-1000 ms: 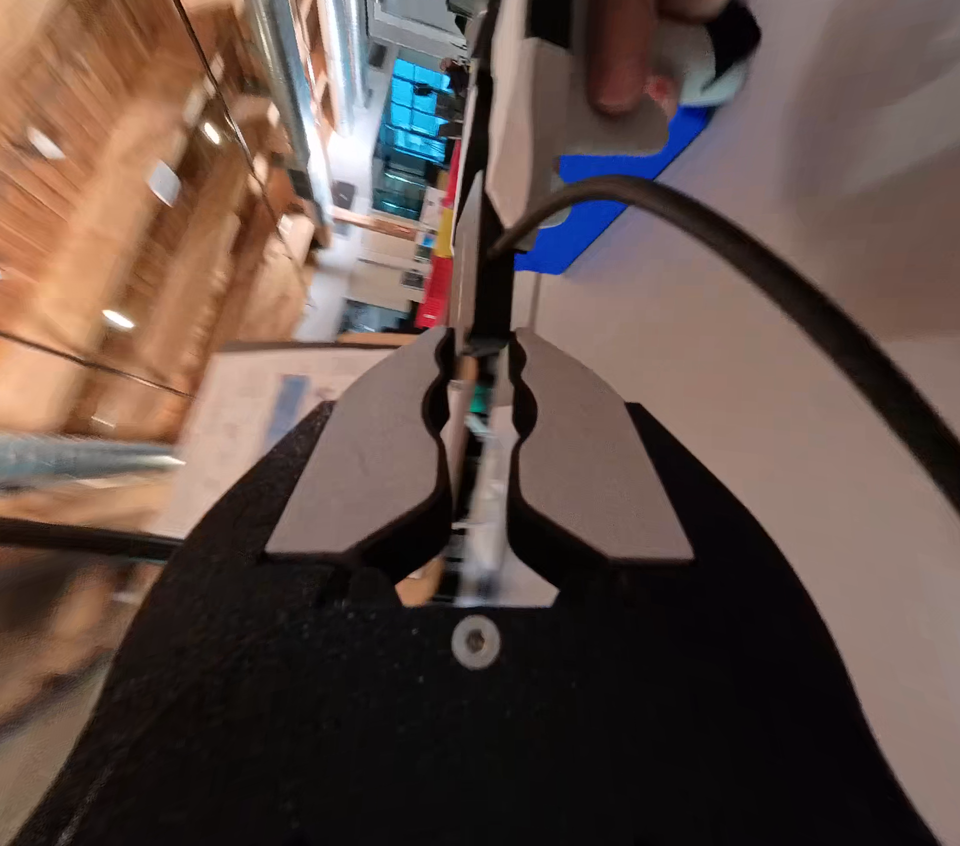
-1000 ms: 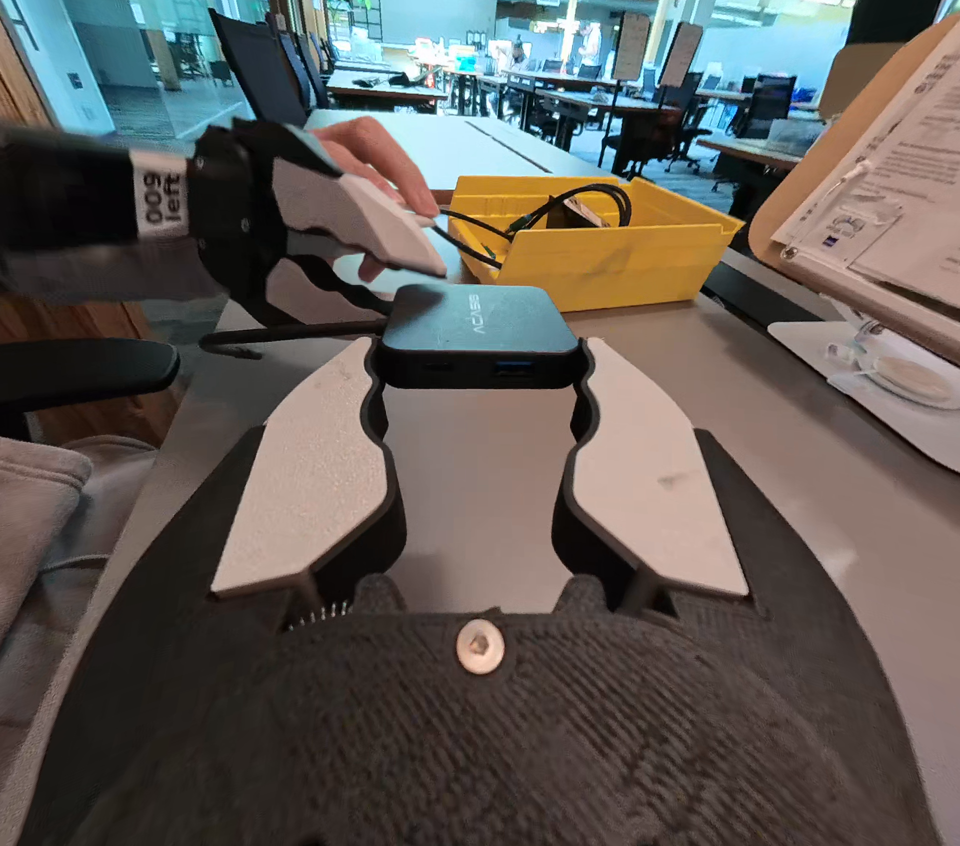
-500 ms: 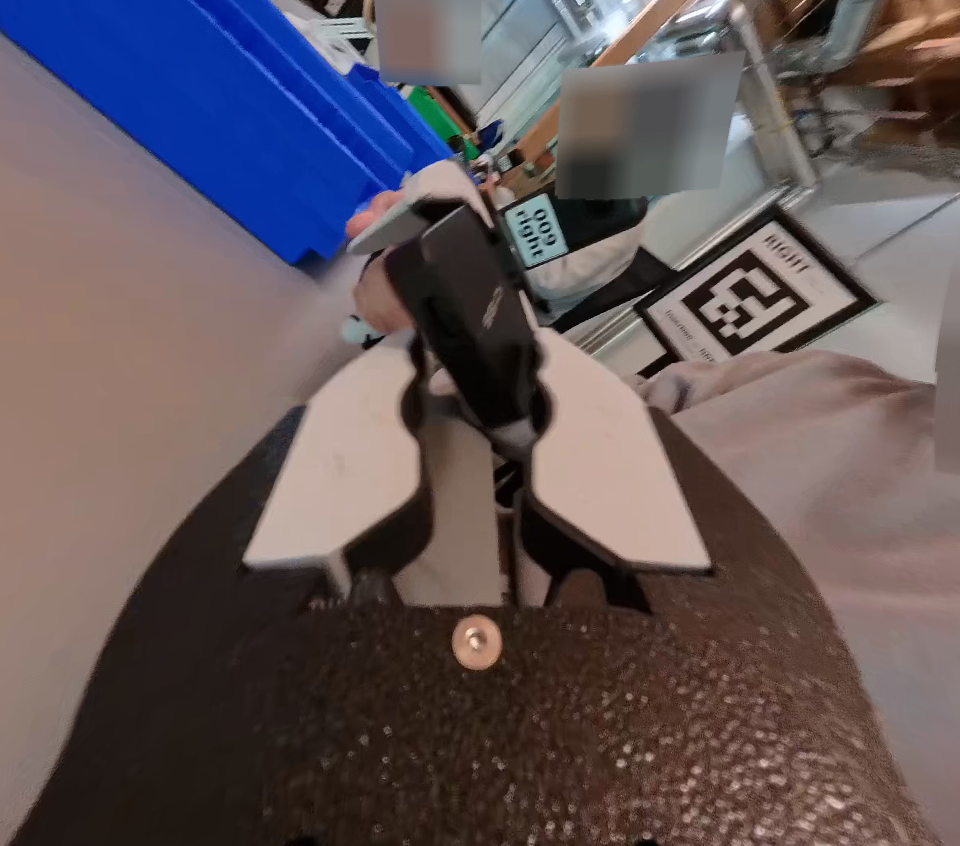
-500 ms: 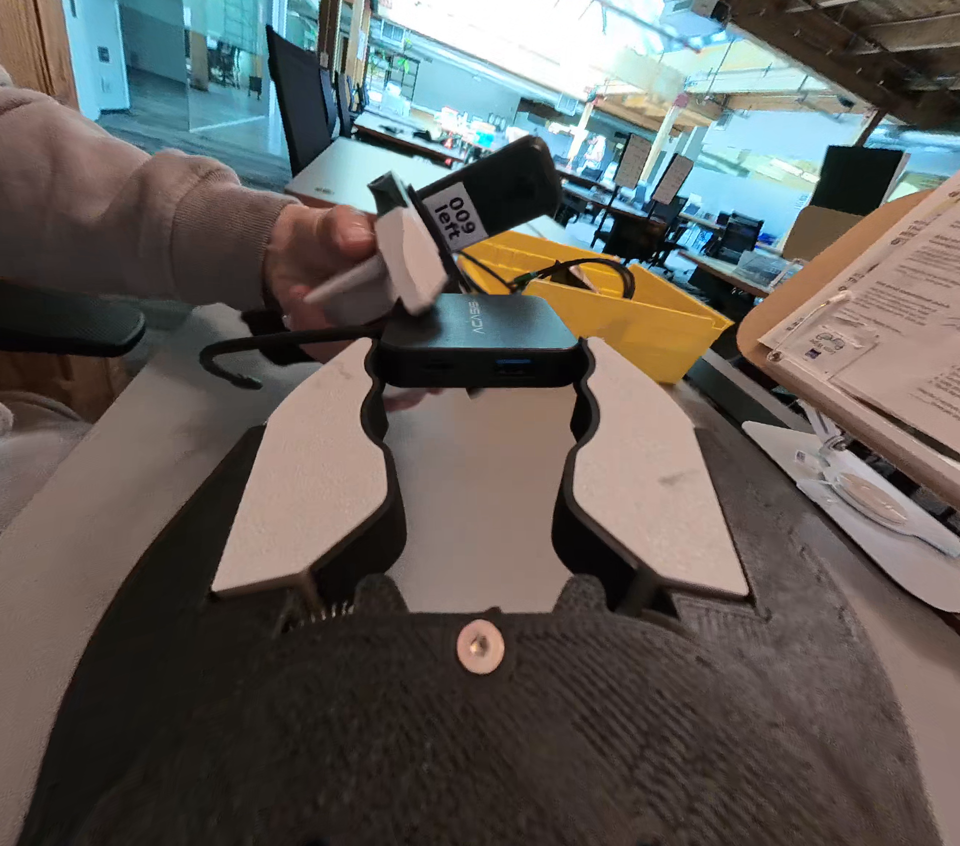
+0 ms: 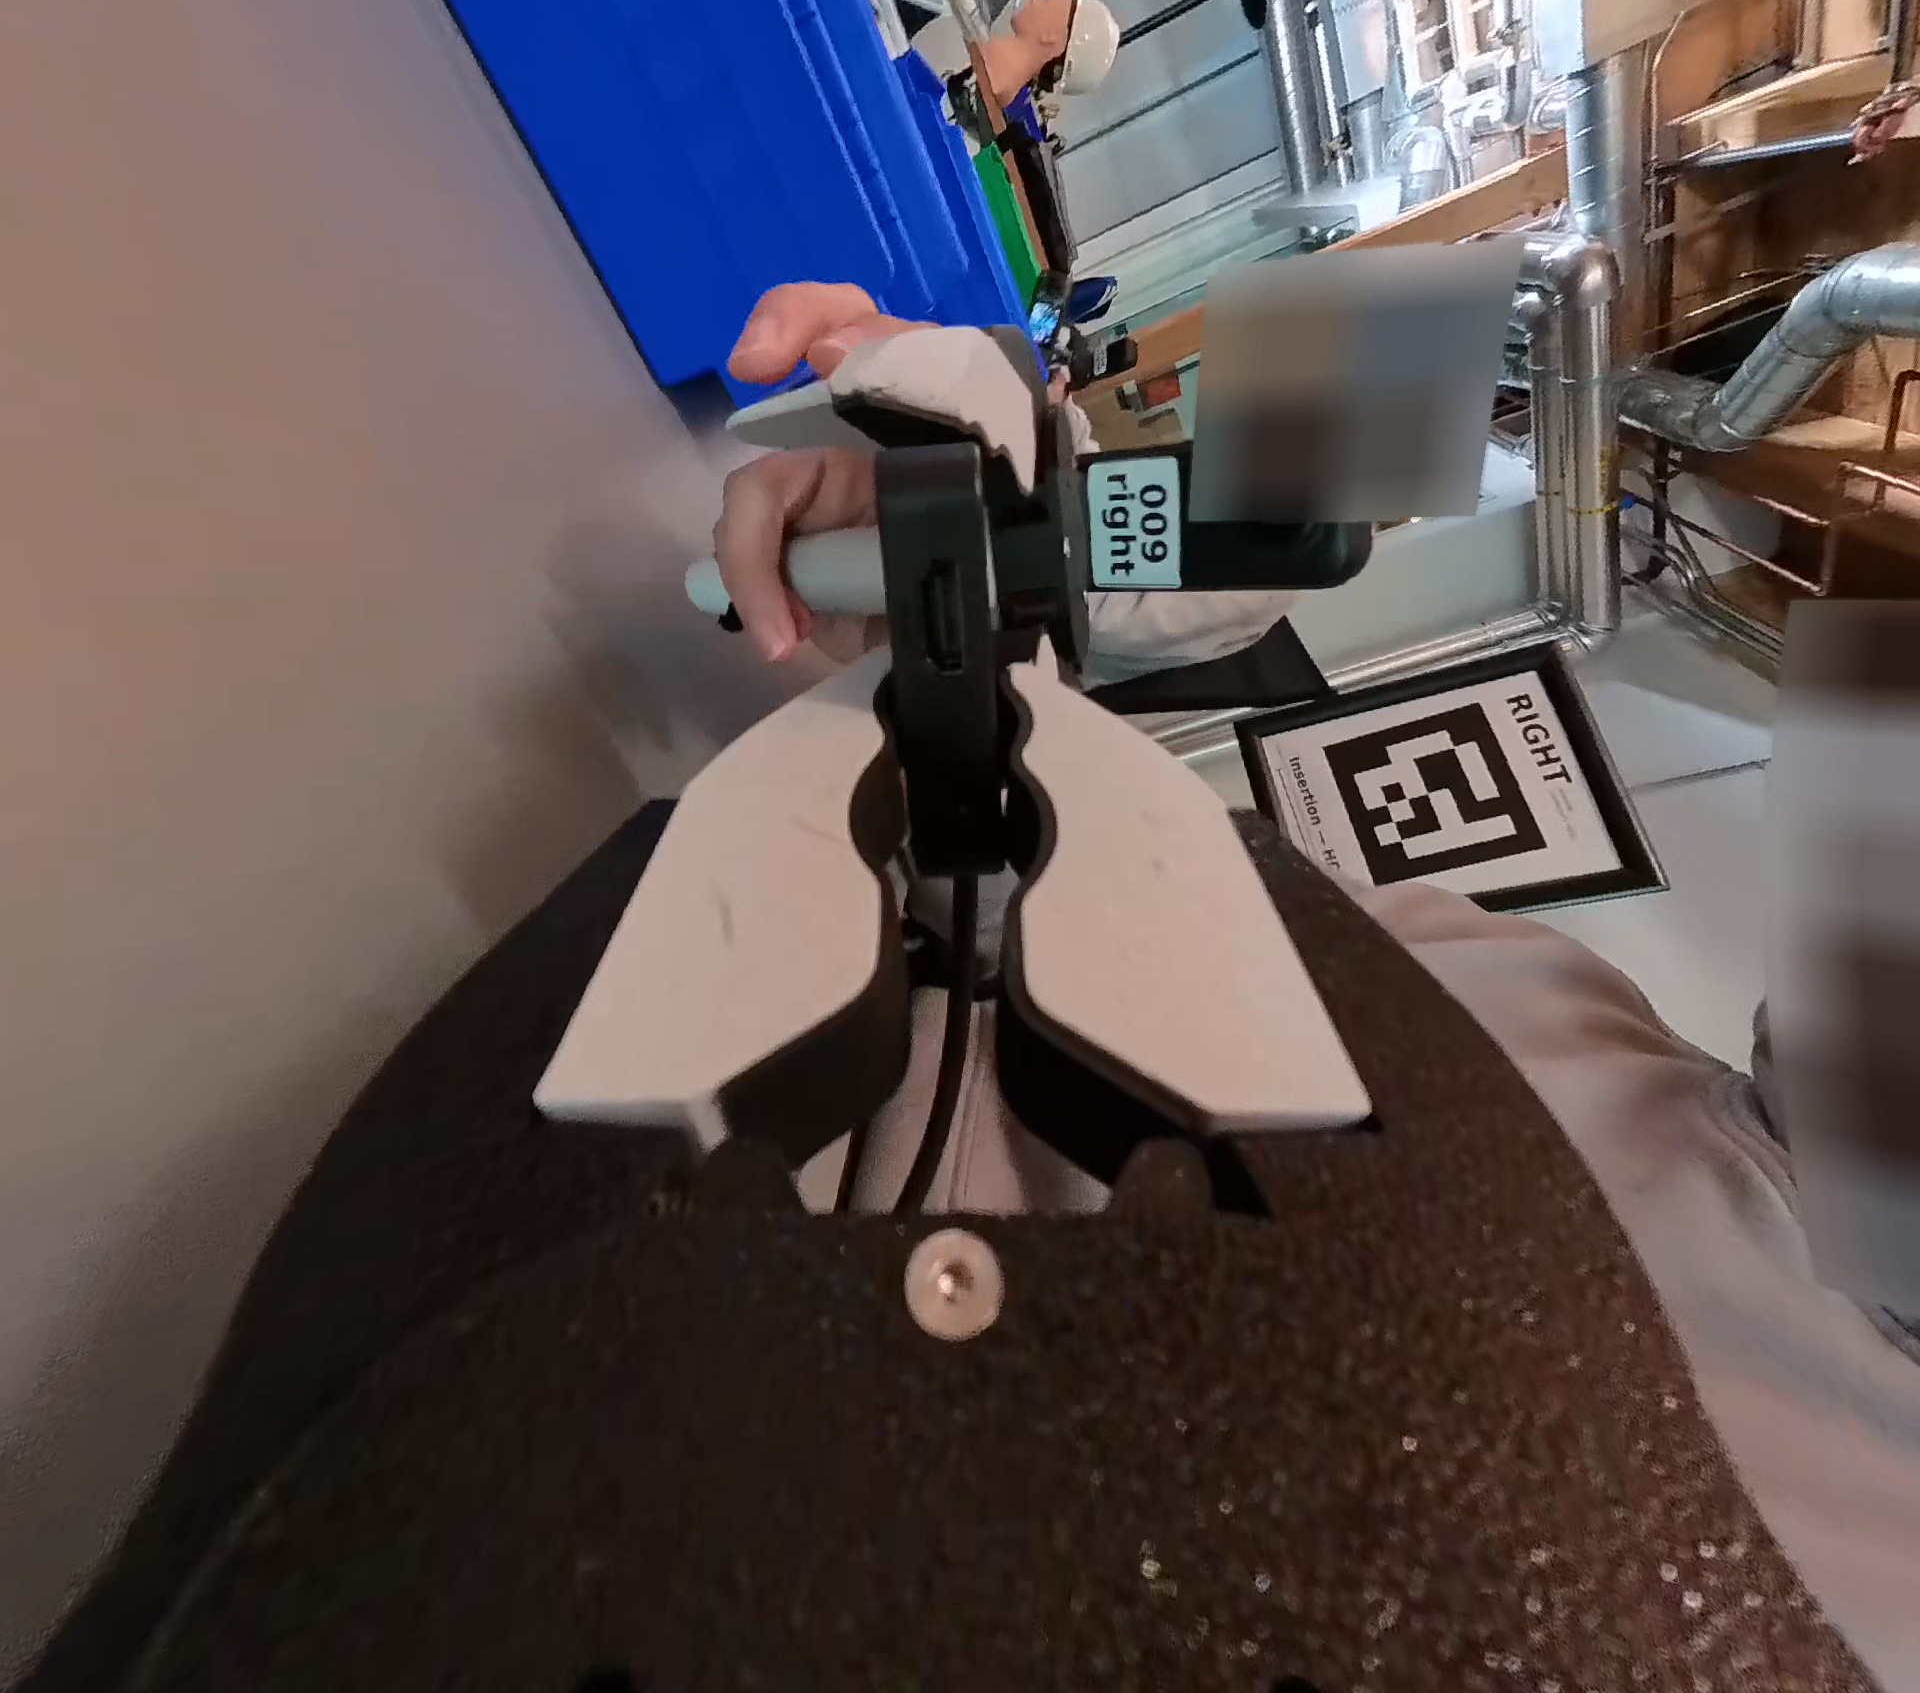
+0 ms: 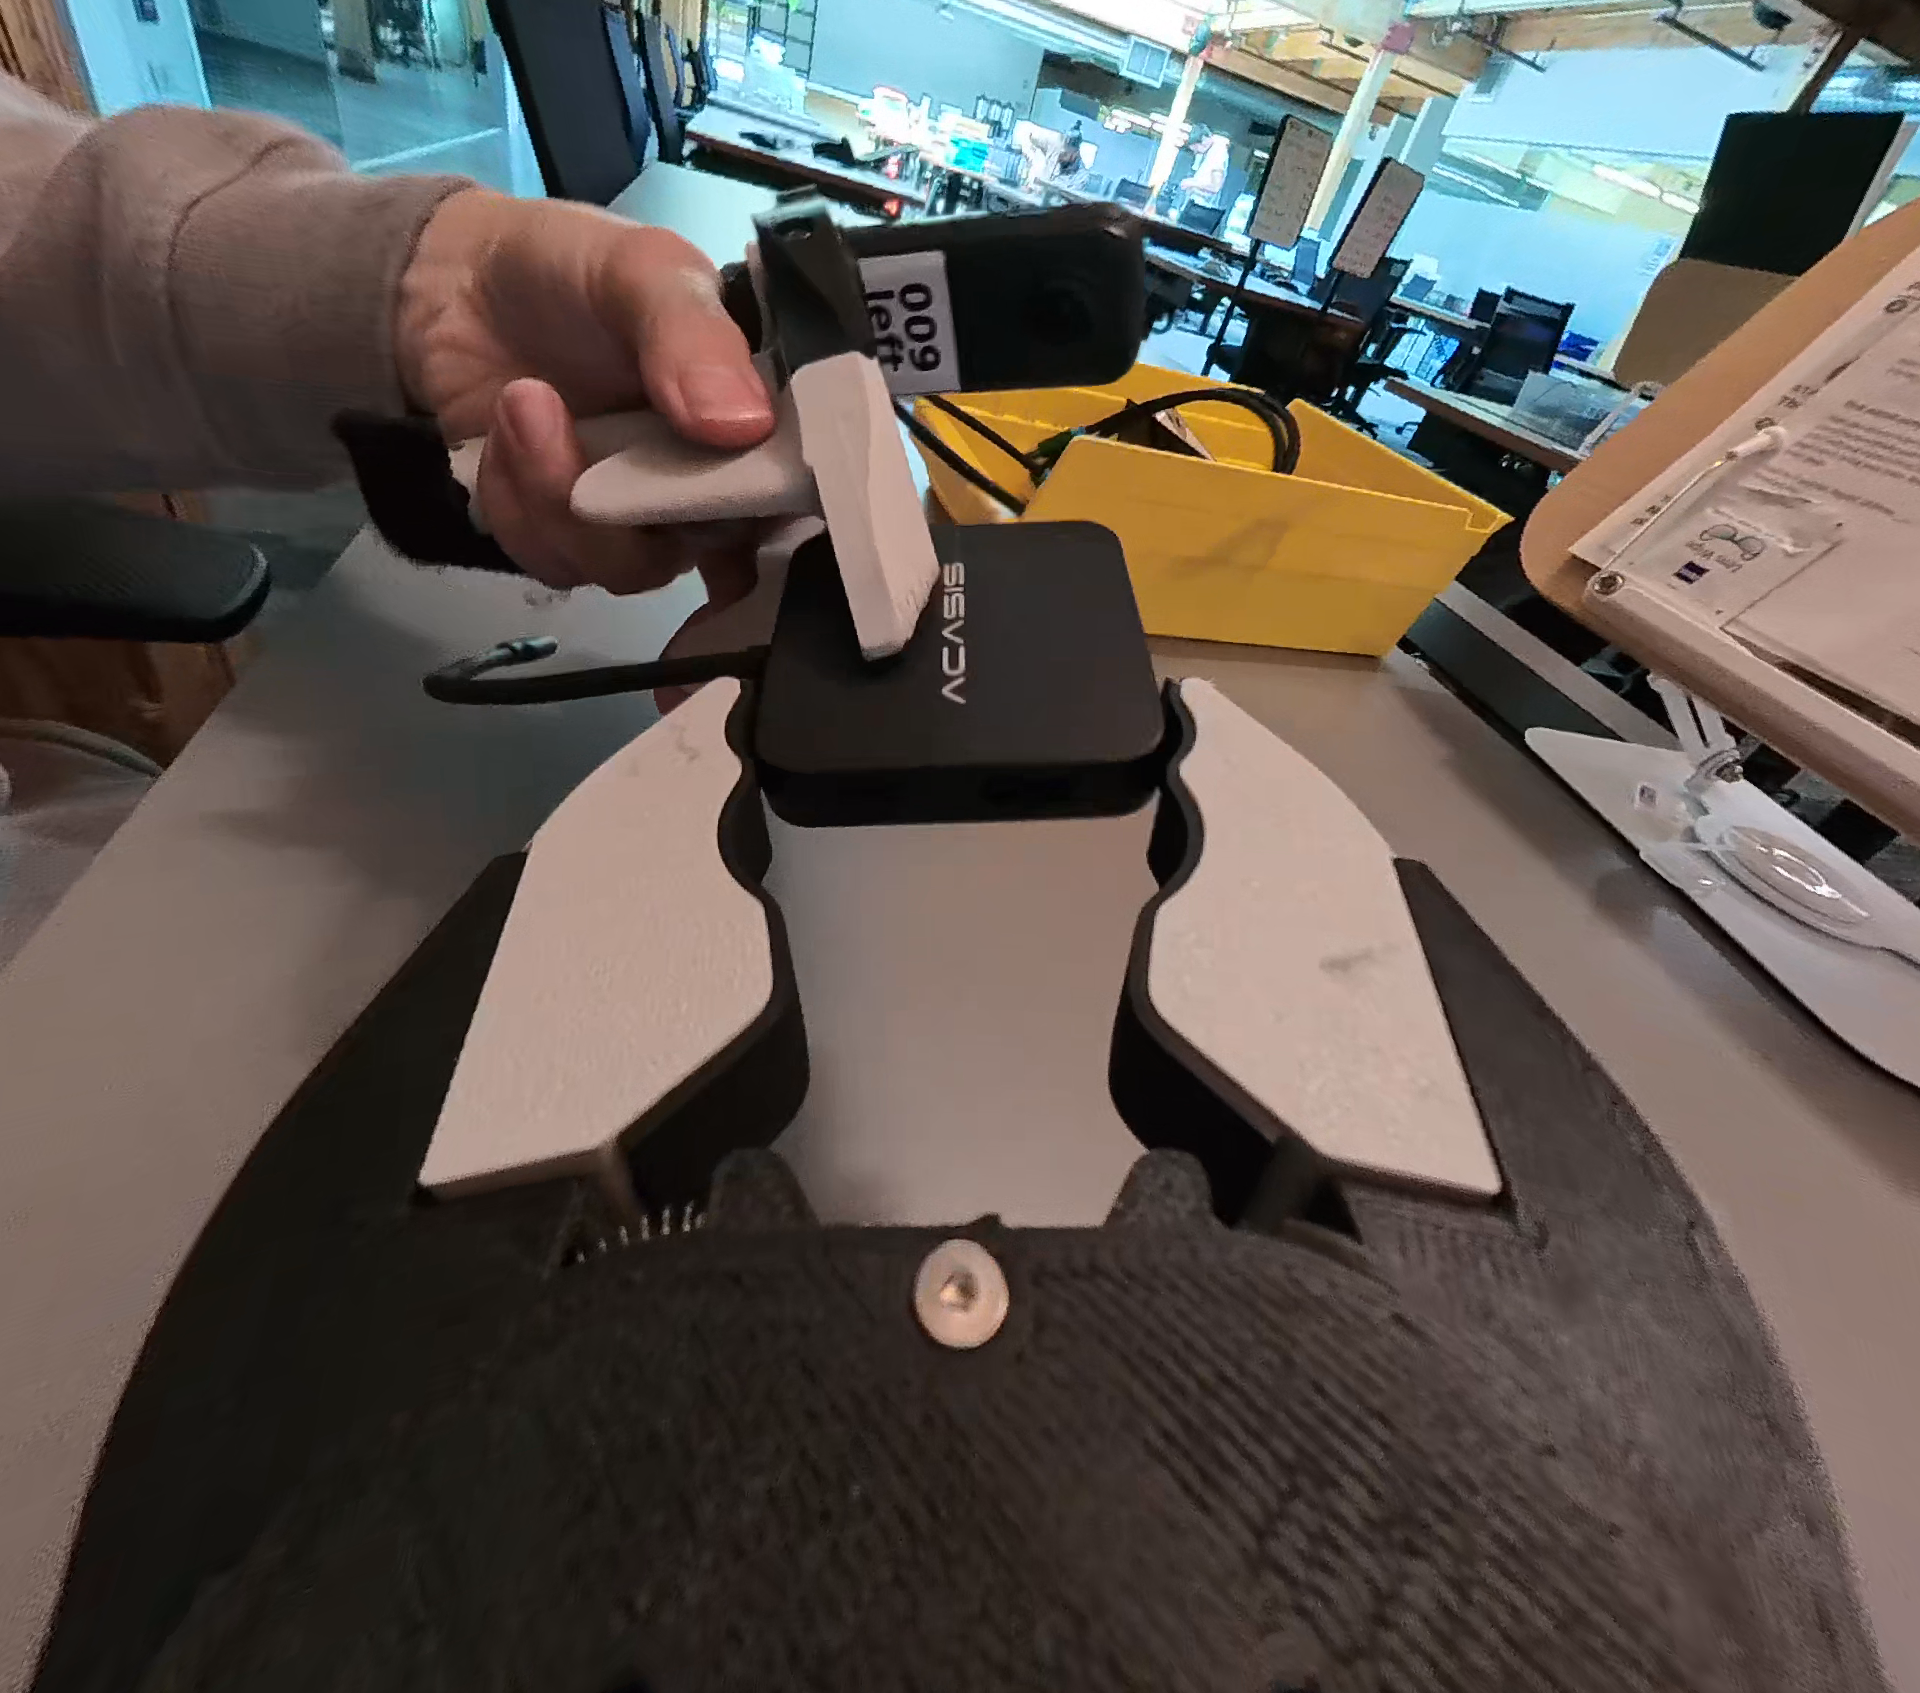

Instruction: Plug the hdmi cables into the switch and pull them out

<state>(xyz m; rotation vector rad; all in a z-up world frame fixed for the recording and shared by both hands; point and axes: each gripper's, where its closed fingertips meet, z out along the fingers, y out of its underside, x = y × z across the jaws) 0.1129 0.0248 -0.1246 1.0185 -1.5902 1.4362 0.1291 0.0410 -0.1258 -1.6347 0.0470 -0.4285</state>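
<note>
The black switch (image 6: 1039,656) is a flat box held a little above the grey table (image 6: 312,812). My right gripper (image 6: 956,698) is shut on its two sides. My left gripper (image 5: 951,708) is shut on its left edge, with one finger (image 6: 862,521) lying on top. In the left wrist view the switch (image 5: 935,563) shows edge-on with an empty port facing me. Its thin black tail cable (image 6: 582,677) trails left. Black HDMI cables (image 6: 1247,417) lie coiled in a yellow bin (image 6: 1247,542) behind the switch.
A blue bin (image 5: 675,33) stands on the table beyond the right gripper. A document stand (image 6: 1766,500) with papers is at the right, with a white plastic packet (image 6: 1818,905) below it. A framed marker card (image 5: 1444,791) and a chair armrest (image 6: 104,573) lie off the table's edge.
My left gripper has swung round from beside the switch and closed on its left edge. The right gripper has lifted and tilted the switch off the table.
</note>
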